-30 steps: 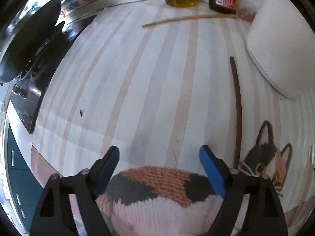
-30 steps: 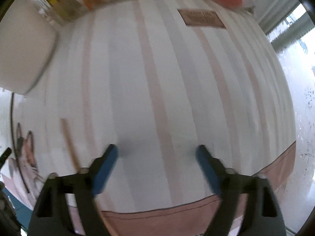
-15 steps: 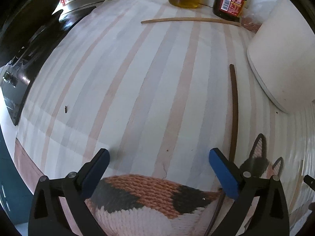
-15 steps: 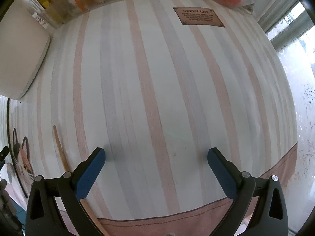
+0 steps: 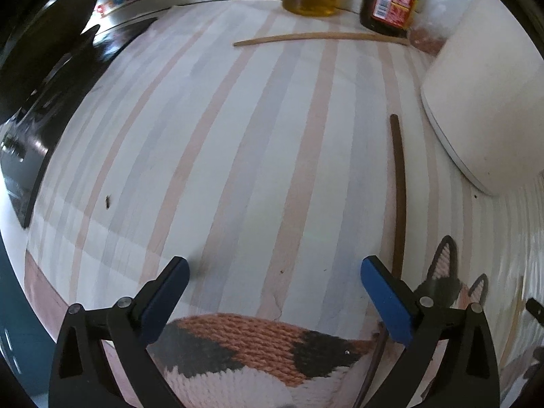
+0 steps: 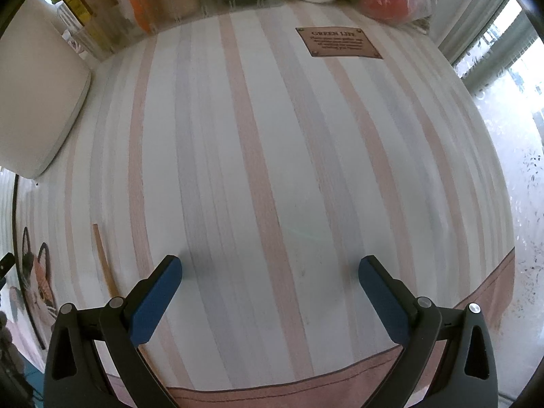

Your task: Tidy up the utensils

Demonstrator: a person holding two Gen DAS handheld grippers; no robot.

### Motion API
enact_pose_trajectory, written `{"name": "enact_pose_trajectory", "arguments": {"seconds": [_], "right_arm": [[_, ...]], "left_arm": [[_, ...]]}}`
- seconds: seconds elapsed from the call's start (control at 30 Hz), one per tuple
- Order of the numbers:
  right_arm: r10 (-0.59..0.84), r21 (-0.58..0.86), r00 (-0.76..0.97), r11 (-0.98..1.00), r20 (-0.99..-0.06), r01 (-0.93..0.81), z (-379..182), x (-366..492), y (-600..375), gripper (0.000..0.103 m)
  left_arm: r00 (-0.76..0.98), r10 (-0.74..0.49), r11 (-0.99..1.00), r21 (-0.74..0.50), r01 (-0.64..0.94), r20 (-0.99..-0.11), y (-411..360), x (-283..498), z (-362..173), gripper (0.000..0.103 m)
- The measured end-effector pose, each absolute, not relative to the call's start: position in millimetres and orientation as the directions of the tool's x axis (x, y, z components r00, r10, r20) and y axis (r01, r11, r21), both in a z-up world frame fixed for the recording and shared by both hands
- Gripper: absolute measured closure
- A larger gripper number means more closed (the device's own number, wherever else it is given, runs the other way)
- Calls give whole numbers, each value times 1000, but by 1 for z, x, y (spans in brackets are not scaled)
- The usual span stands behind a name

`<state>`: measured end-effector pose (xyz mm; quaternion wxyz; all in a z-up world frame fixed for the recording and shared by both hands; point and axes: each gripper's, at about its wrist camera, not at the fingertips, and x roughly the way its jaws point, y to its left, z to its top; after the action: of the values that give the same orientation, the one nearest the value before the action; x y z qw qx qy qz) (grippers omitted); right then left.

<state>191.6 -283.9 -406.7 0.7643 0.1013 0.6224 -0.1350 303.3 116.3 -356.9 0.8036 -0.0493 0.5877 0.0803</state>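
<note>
In the left wrist view, the left gripper (image 5: 272, 272) is hovering with jaws released and empty, the dark chopstick (image 5: 398, 190) lying just left of the white board (image 5: 476, 102). In the right wrist view, the right gripper (image 6: 270, 270) is gaping empty, a light chopstick (image 6: 103, 261) lying below that board (image 6: 37, 102).

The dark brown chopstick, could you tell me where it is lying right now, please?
In the left wrist view the dark brown chopstick lies on the striped cloth, right of centre, beside the white board, its near end running past the cat picture.

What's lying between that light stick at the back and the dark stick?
Nothing: only bare striped cloth separates the light stick from the dark stick, in the left wrist view.
</note>
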Motion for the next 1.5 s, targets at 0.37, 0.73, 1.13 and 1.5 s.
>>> {"name": "enact_pose_trajectory", "arguments": {"seconds": [0.37, 0.73, 1.13, 1.5], "right_arm": [[96, 117, 121, 975, -988, 186, -391, 203, -233, 28], [-23, -15, 107, 997, -994, 75, -388, 208, -188, 61], [40, 67, 122, 972, -992, 225, -384, 247, -212, 96], [106, 123, 93, 971, -990, 205, -379, 291, -231, 95]], "left_arm": [[302, 24, 999, 34, 27, -953, 62, 310, -325, 11], [228, 26, 992, 54, 118, -973, 24, 317, -339, 69], [159, -35, 995, -19, 100, -987, 1, 294, -337, 98], [105, -123, 991, -118, 57, -987, 21, 307, -334, 95]]}}
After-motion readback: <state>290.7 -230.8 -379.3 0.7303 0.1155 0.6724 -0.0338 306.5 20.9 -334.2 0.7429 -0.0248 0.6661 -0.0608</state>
